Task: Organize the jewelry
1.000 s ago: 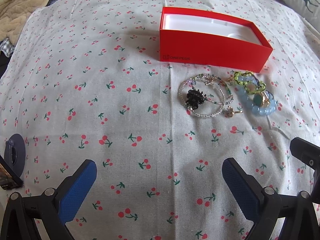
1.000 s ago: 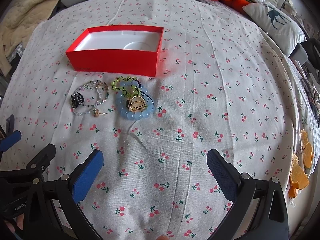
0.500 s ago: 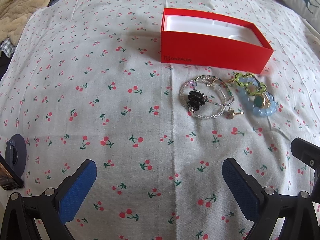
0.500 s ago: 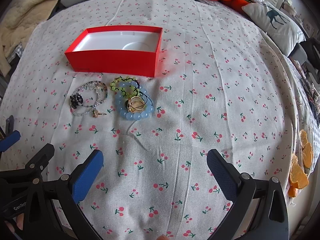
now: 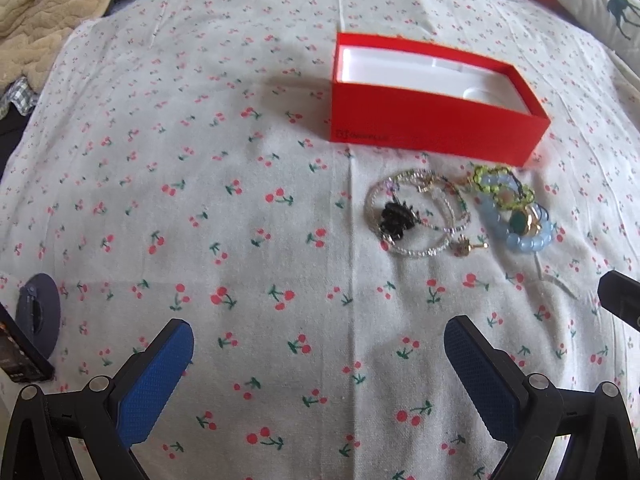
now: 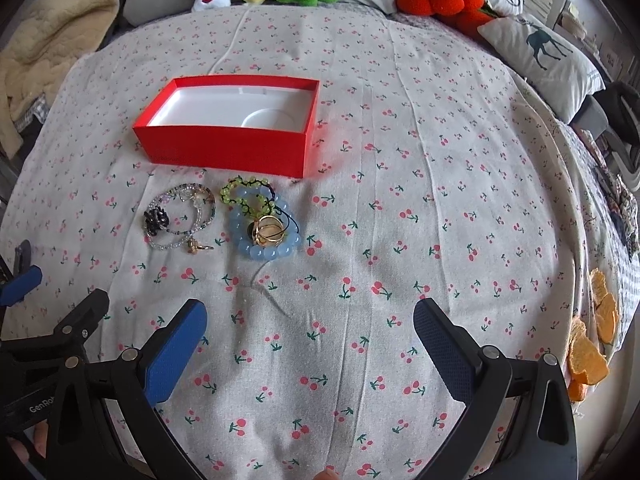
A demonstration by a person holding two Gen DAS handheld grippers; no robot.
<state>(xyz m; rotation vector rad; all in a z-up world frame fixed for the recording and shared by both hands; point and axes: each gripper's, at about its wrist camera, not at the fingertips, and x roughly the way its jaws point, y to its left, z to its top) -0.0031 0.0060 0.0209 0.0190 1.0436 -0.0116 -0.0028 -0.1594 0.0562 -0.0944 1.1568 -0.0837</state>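
Both your grippers, left [image 5: 318, 360] and right [image 6: 310, 340], hang spread and empty at frame bottom, lined up for a pick. Jewelry [image 6: 224, 216] sits center-left, just below the open red box [image 6: 228, 120], so drops stay short.

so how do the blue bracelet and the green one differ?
The blue bracelet has big, smooth, pale beads in a wide ring; the green bracelet has small yellow-green beads on dark cord, in a lumpier loop. Blue lies nearer the camera with a gold piece on it; green lies closer to the red box. Both lie overlapping on the cloth, outside the box.
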